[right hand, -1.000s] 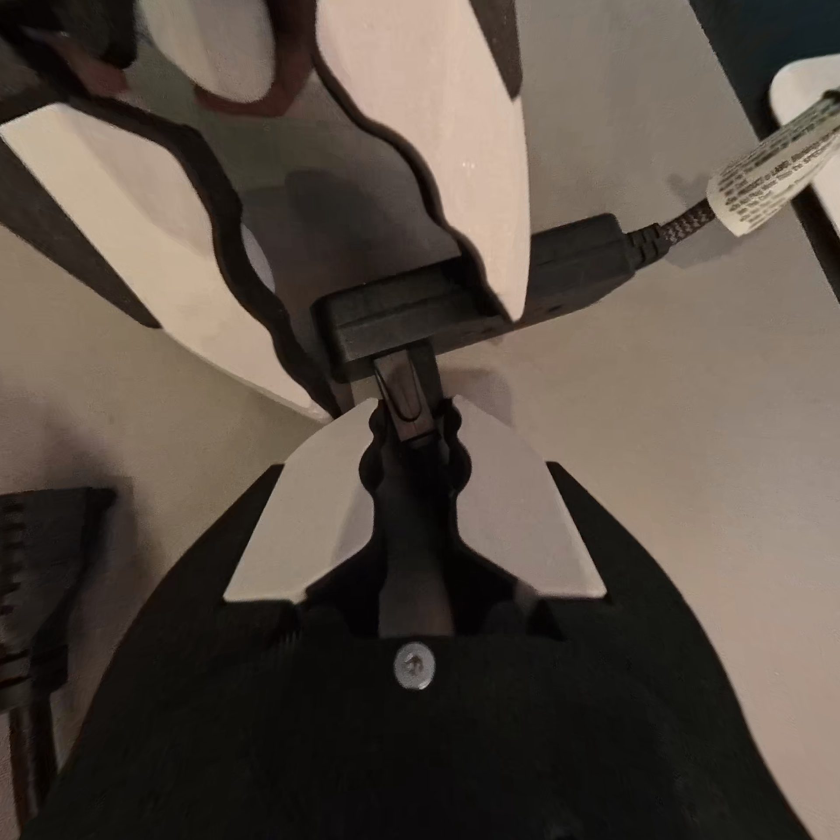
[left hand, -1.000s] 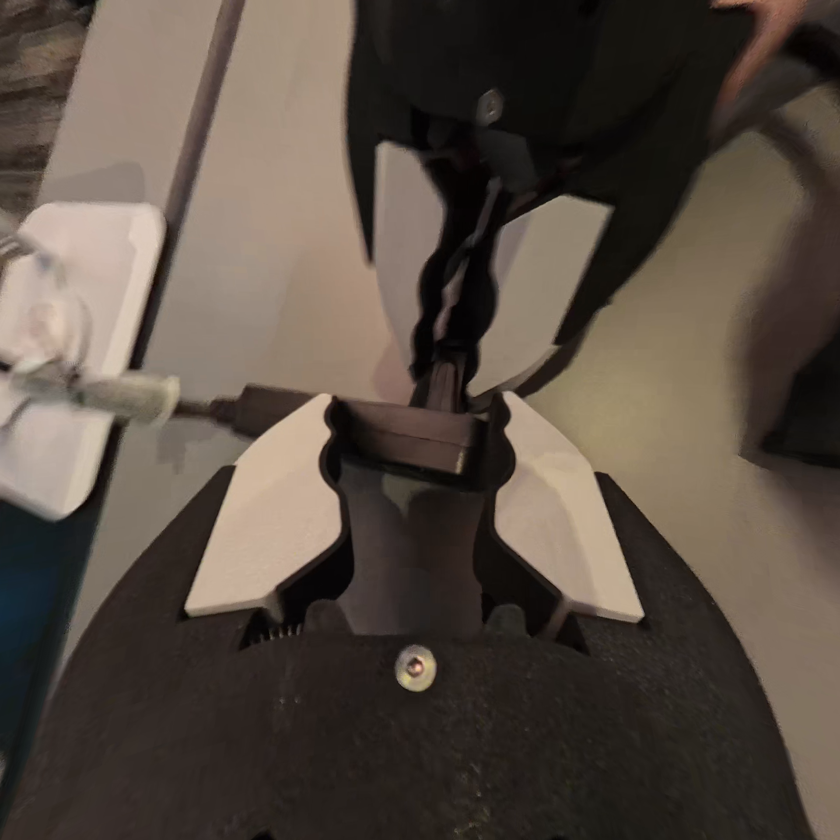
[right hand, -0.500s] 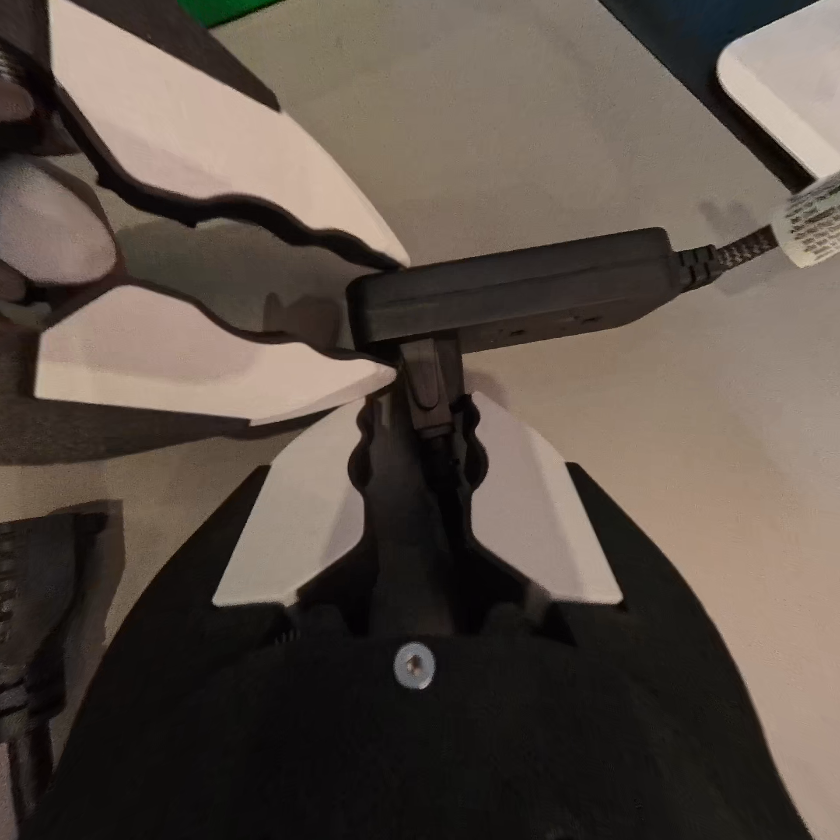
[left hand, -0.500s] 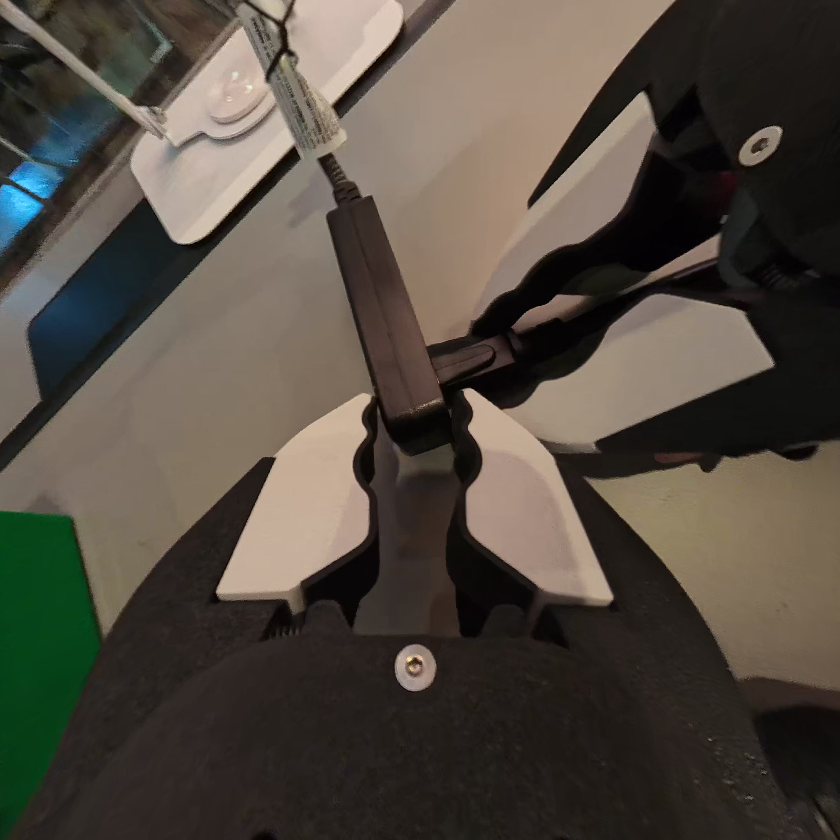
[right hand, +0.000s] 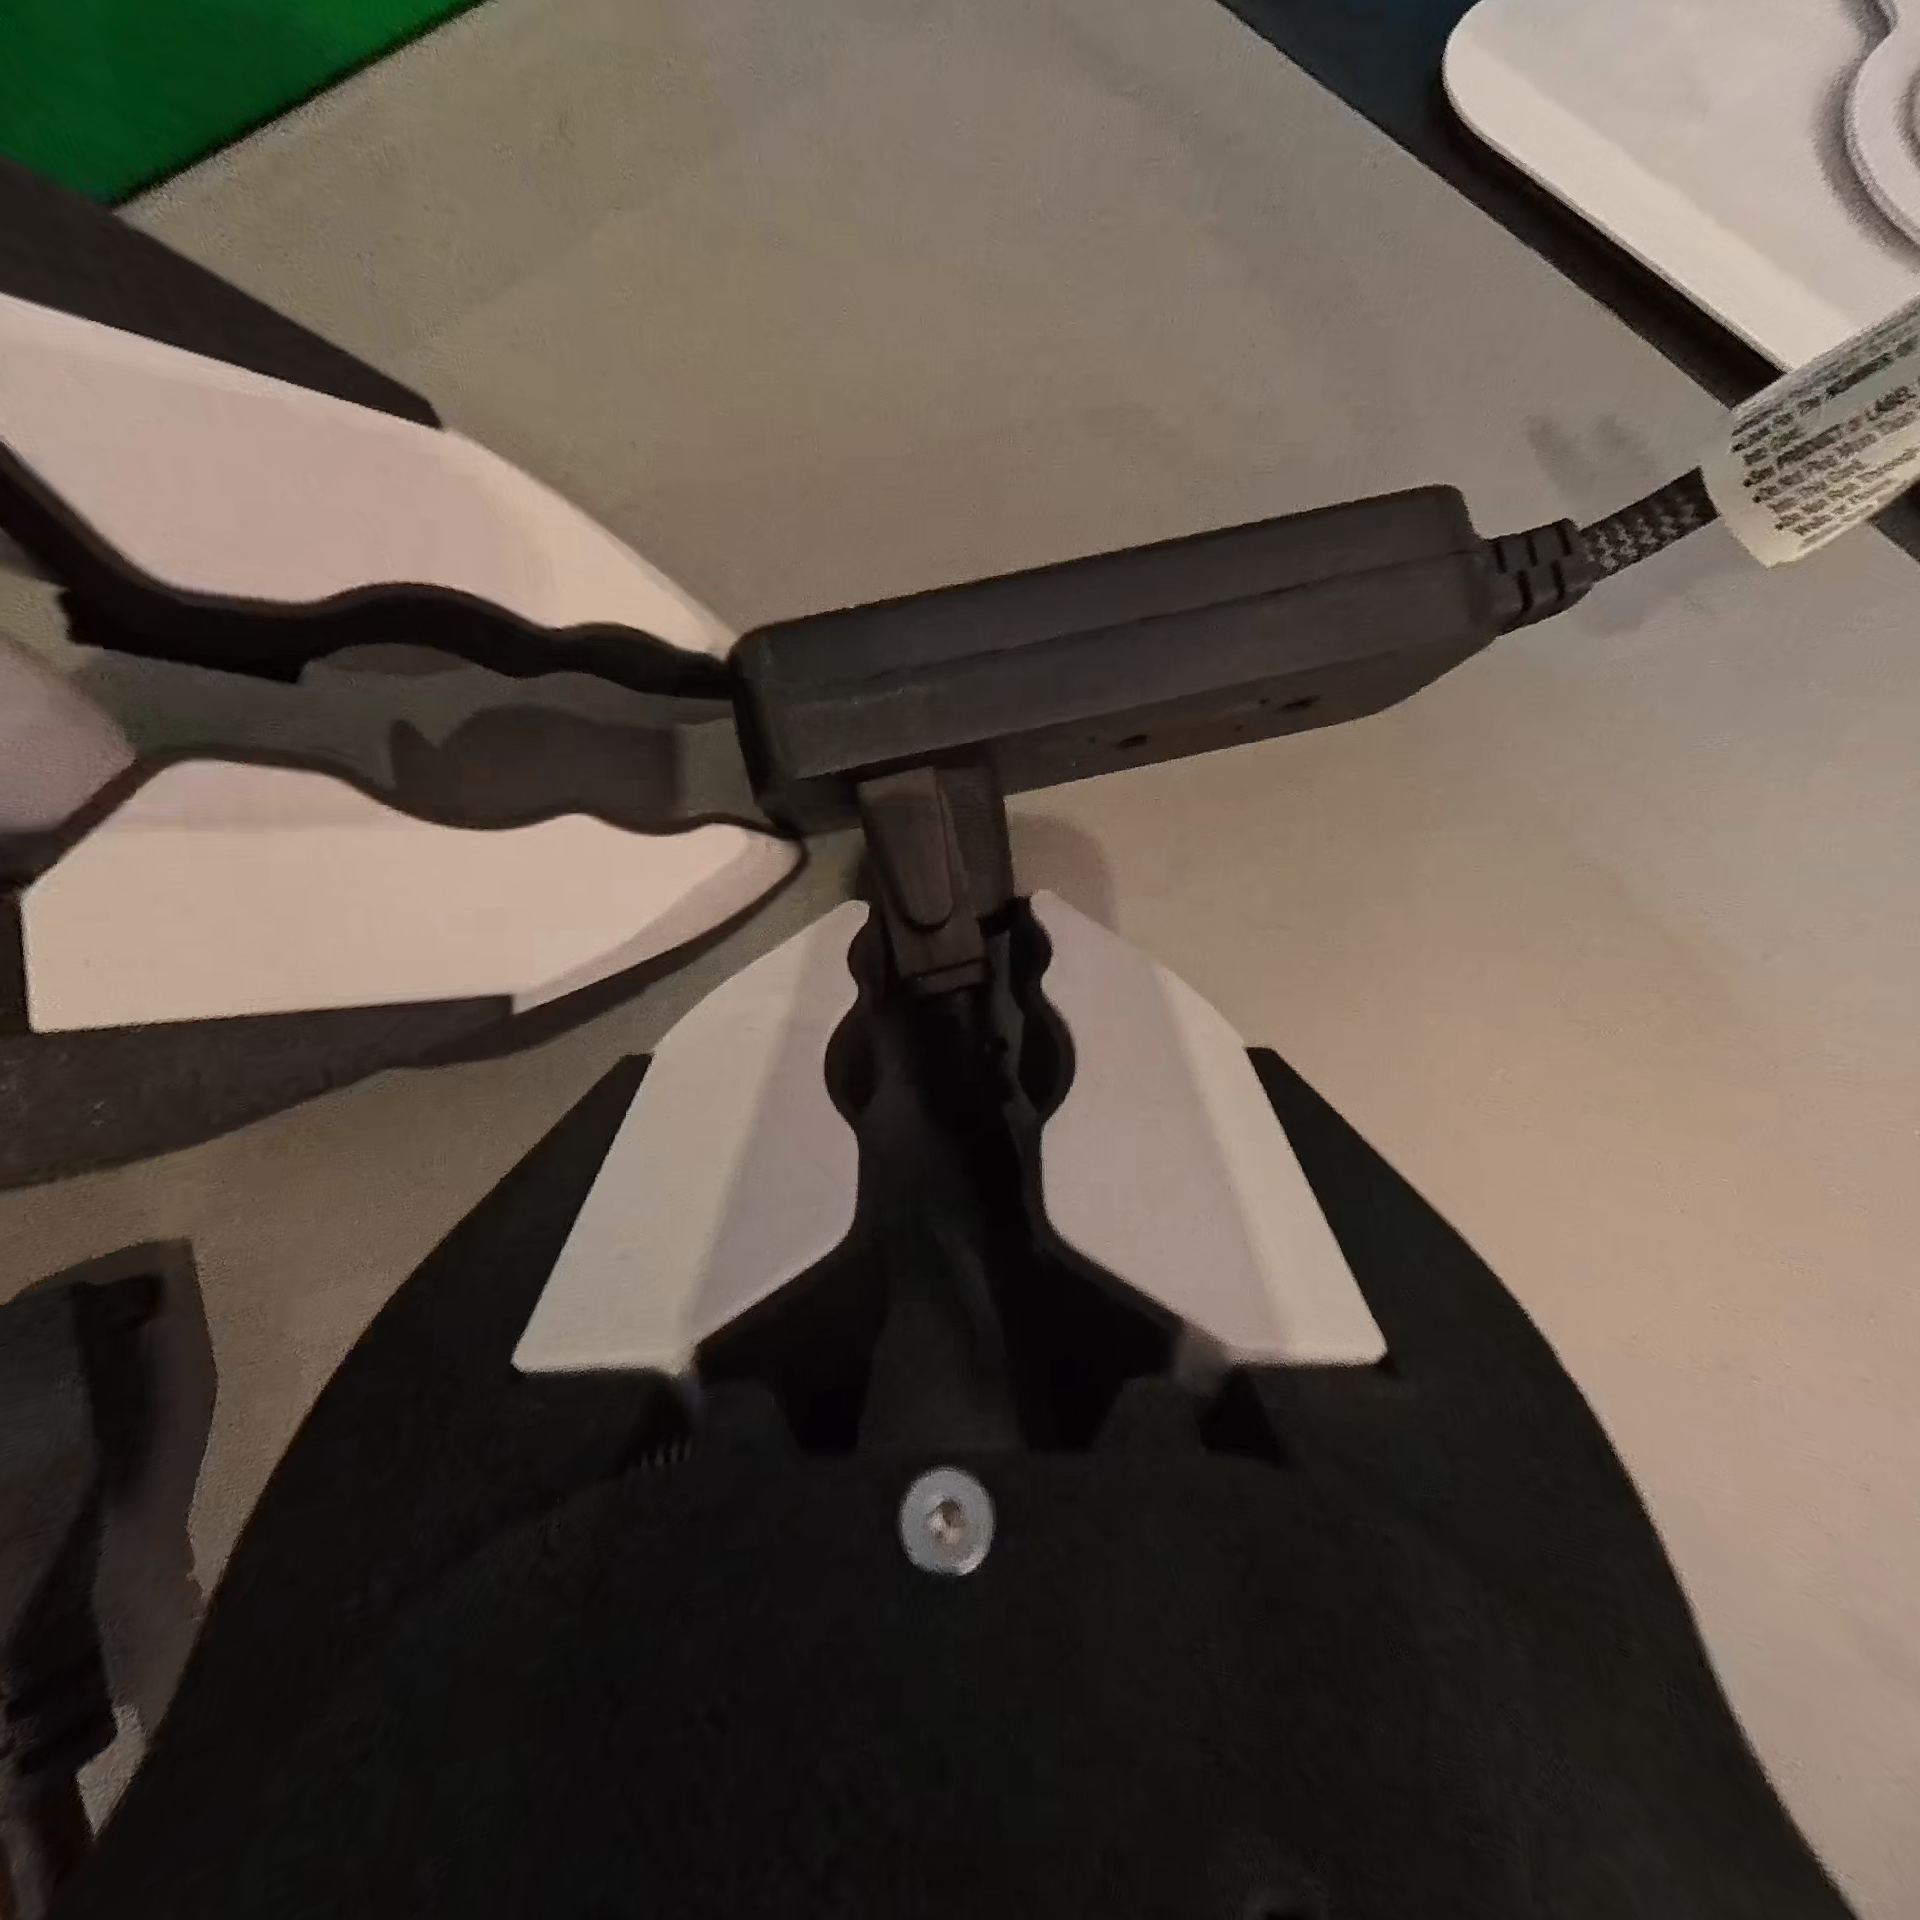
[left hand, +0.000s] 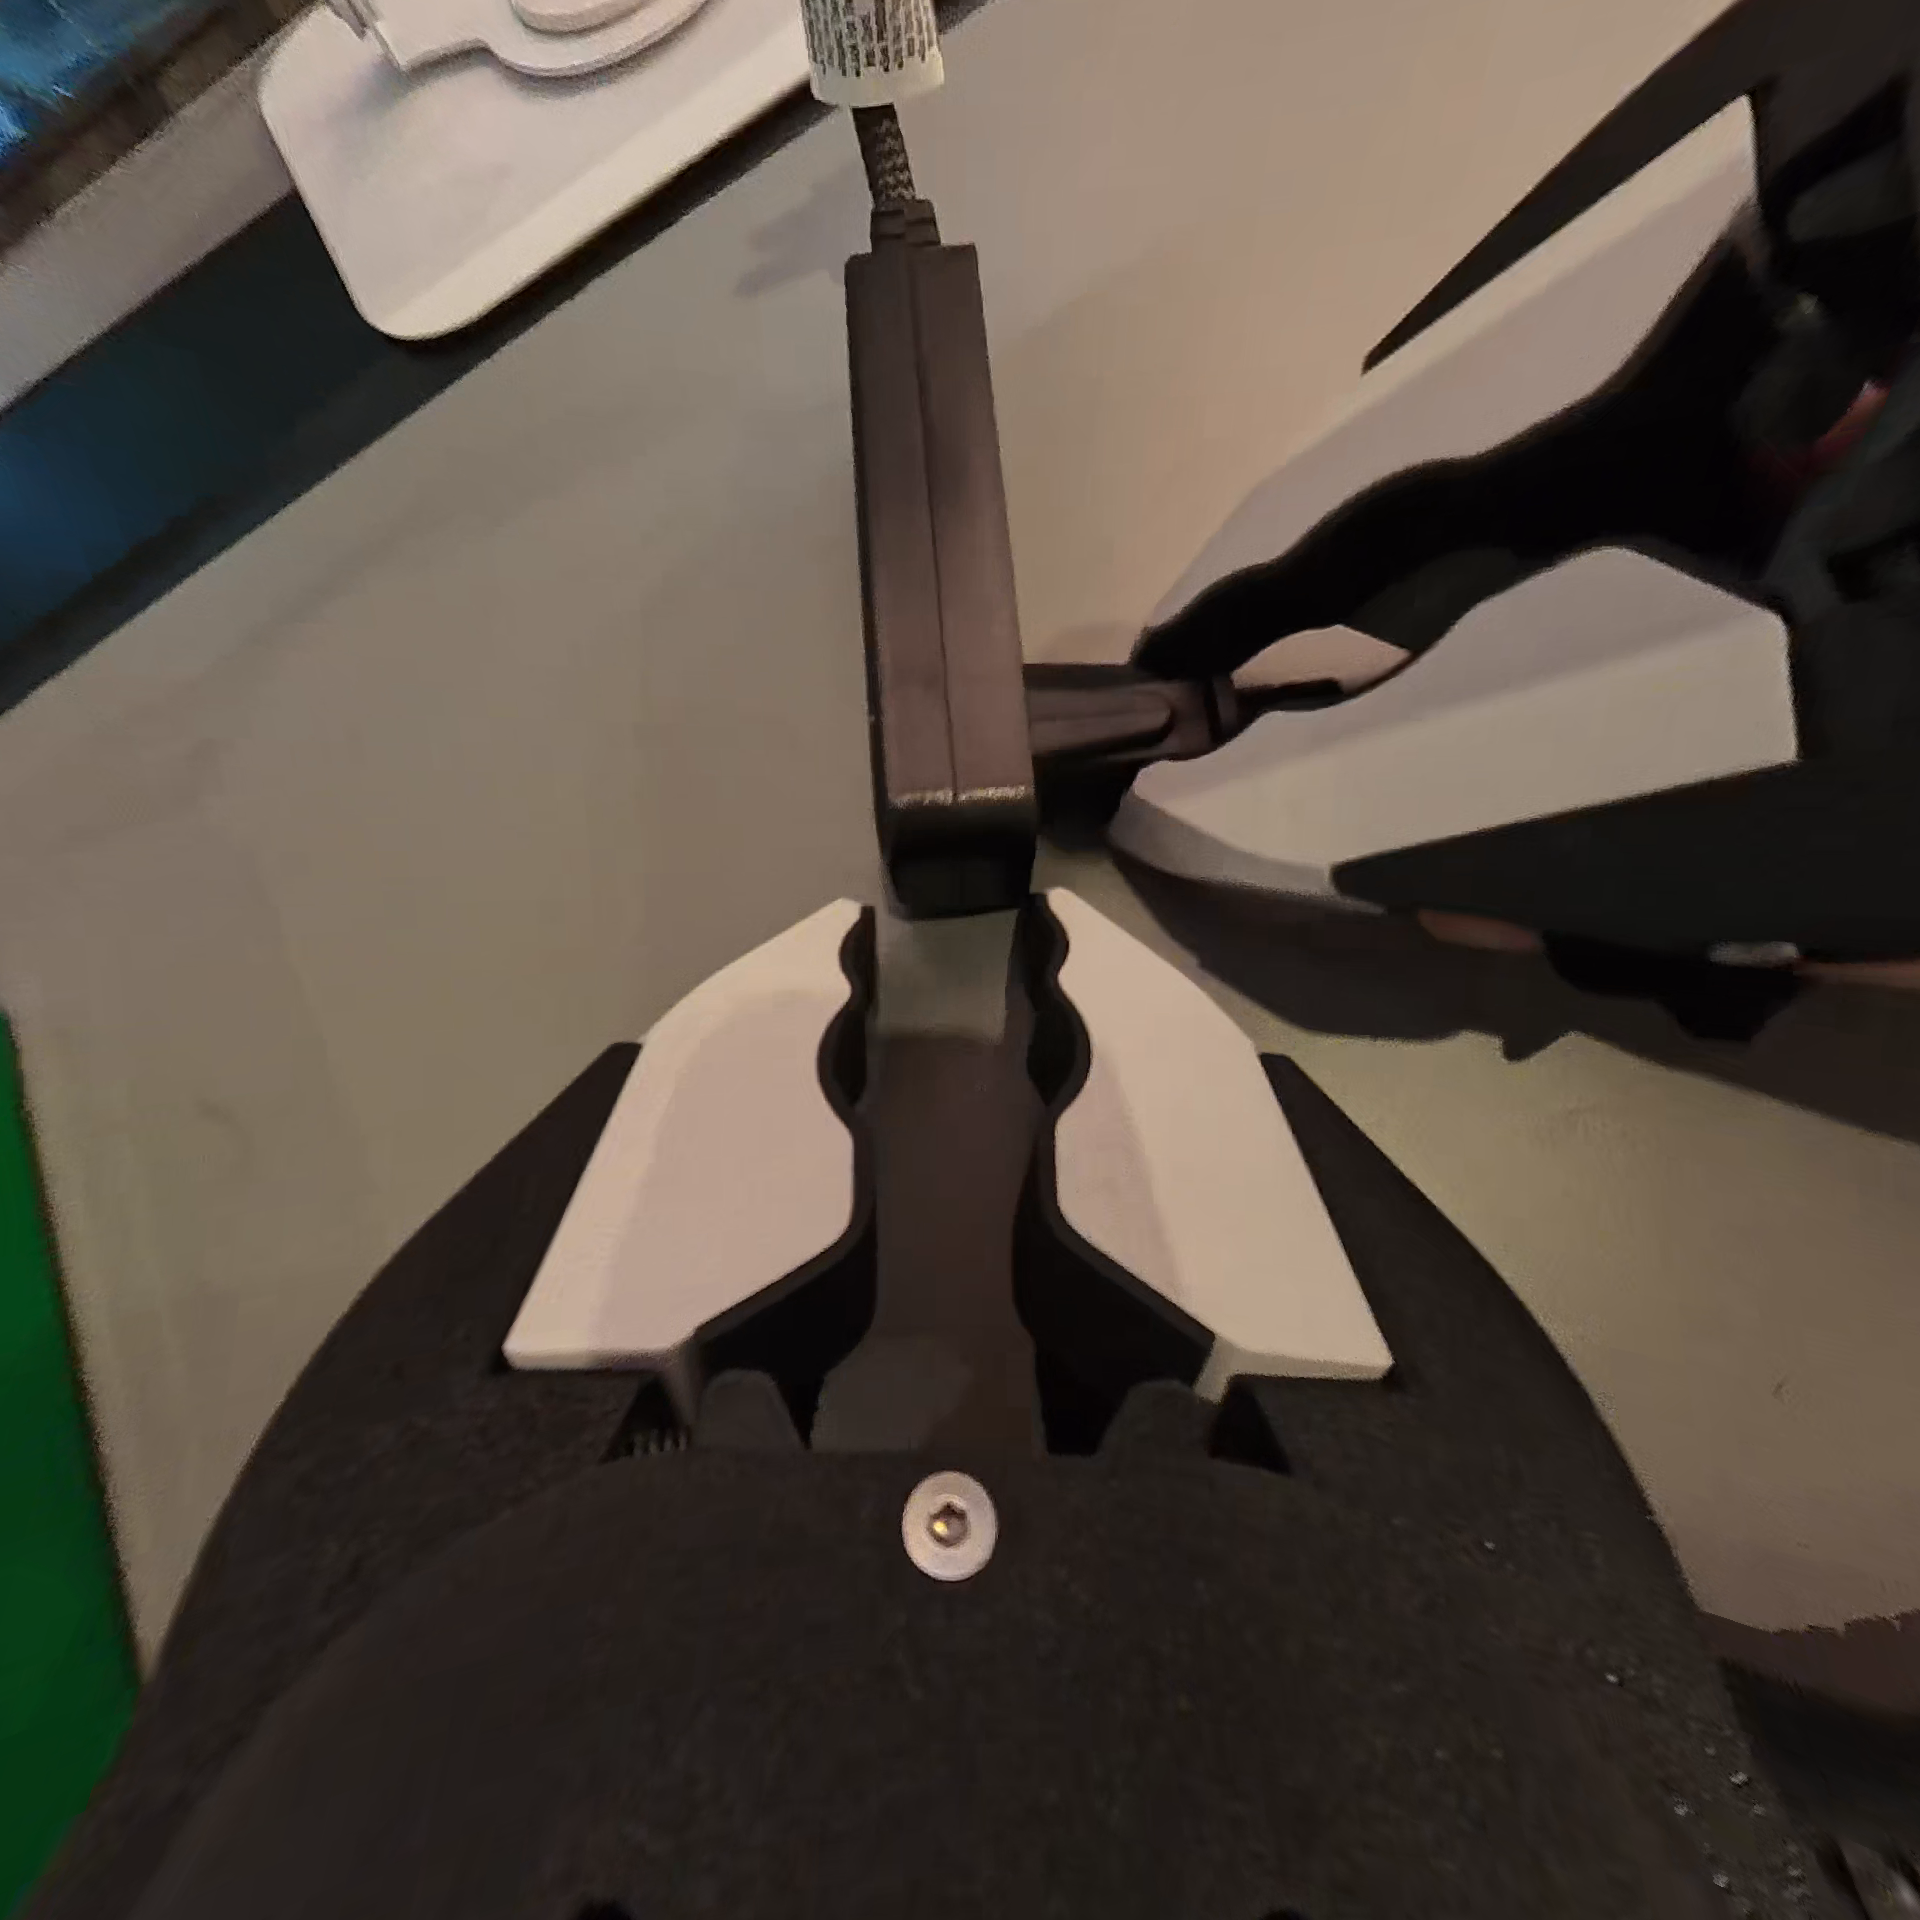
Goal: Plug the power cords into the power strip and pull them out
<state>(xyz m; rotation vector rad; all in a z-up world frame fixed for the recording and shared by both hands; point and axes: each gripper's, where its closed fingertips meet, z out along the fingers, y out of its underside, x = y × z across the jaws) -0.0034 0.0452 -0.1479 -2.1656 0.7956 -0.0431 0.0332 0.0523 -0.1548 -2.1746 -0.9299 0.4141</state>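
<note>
A: The black power strip [right hand: 1101,644] lies on the tabletop [right hand: 1351,1039], with a plug [right hand: 925,883] seated in its side near one end.

B: The right gripper [right hand: 951,914] is clamped on that plug. The left gripper [left hand: 951,914] is slightly parted at the strip's end, gripping nothing.

A: So the risk: pull now and the unbraced strip could drag along, or the plug could twist.

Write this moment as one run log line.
left gripper: open at power strip end | right gripper: shut on plug | plug: in strip side
</note>
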